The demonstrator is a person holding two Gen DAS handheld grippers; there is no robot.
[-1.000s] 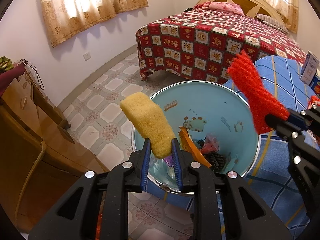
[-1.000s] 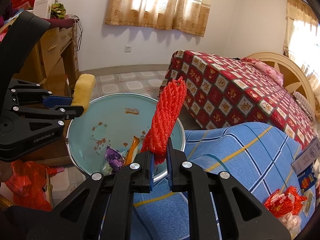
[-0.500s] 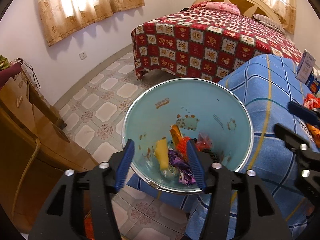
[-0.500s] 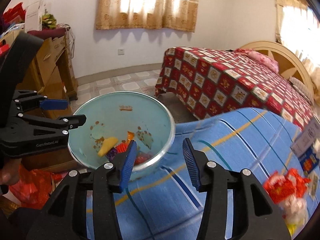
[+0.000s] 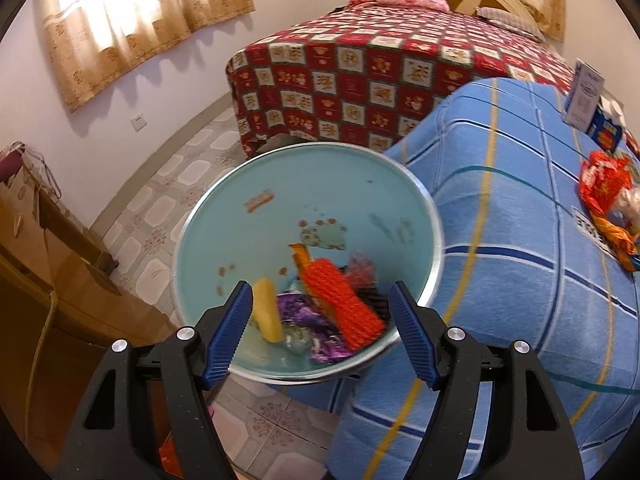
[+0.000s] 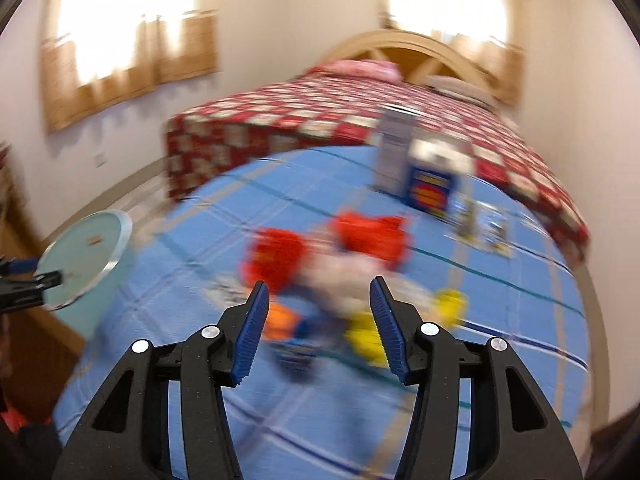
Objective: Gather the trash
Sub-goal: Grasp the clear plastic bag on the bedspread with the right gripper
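Both foam pieces now lie in the bin [image 5: 224,216], jaws having just opened, empty; right gripper [image 6: 316,312] should centre over the blurred, probably wrapper, pile [image 6: 332,256] mid-frame before closing.

No text is showing legibly in either view. Printing on the white box [image 5: 585,96] and the blue box [image 5: 608,133], both standing at the far edge of the blue checked bed [image 5: 500,240], is appearing too small and blurred to read.
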